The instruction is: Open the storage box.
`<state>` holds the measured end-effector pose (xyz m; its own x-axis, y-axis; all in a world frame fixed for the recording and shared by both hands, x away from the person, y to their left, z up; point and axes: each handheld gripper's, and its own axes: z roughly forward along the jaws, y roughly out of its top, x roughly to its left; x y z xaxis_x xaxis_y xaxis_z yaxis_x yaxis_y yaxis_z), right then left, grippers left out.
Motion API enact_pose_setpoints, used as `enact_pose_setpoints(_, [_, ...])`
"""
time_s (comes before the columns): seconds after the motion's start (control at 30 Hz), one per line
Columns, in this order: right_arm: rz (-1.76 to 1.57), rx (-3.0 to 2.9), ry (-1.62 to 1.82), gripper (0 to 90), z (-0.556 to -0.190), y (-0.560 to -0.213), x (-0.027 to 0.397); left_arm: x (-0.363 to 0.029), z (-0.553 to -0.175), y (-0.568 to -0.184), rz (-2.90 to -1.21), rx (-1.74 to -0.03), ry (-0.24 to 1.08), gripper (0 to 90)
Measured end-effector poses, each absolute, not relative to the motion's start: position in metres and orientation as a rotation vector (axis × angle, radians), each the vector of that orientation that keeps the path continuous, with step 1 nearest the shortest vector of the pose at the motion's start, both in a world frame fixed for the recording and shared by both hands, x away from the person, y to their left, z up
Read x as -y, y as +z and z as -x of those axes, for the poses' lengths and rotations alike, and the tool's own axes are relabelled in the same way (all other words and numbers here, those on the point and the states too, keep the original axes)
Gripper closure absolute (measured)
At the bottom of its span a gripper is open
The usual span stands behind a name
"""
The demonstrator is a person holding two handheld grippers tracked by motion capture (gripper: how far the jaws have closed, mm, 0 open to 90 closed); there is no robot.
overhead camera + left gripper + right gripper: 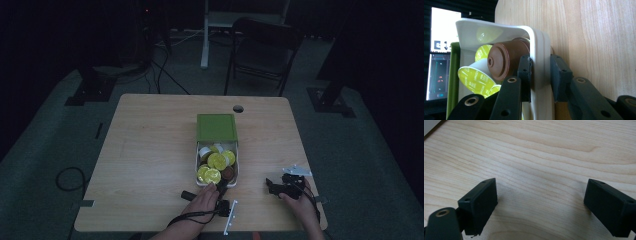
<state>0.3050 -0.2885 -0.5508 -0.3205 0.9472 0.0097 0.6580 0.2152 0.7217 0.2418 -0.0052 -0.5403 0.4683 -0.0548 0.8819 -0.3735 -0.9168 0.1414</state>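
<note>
Dim surroundings frame a pale wooden table [150,150], lit well enough in both gripper views to show its grain. Nearest you, your left hand [202,200] holds the left gripper [541,75], whose jaws are clamped on the near wall of a white box [539,50]: one pad sits inside the box against the wall, the other outside it, both pressing on the white rim. Just beyond the inner pad, a brown capsule [504,60] lies on its side, touching that pad or very nearly so. Beside the brown capsule, farther from the gripped wall, lie the yellow-green capsules [475,77], their foil faces tilted at different angles. Past the capsules, at the far end of the white box, a green lid [216,128] rests across it, covering that end. To the right of the left gripper, well apart from the box, your right hand [300,200] holds the right gripper [541,202] low over bare wood; its jaws stand wide apart with nothing between them. Farther off, a round hole [238,108] marks the table's far edge, and beyond the table a dark chair [265,50] stands on the floor.
</note>
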Motion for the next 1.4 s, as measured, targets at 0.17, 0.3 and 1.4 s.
enact_pose_setpoints(0.17, [-1.484,-2.059,0.886,11.1,-0.305,-0.551,0.289,0.006,-0.24,-0.539,-2.418,0.348,1.41,72.9])
enact_pose_setpoints(0.3, [-1.483,-2.059,0.886,11.1,-0.305,-0.551,0.288,0.007,-0.24,-0.539,-2.416,0.348,1.409,72.9])
enact_pose_setpoints(1.4, [-1.483,-2.058,0.886,11.0,-0.305,-0.551,0.288,-0.005,-0.228,-0.521,-2.373,0.208,1.108,62.3])
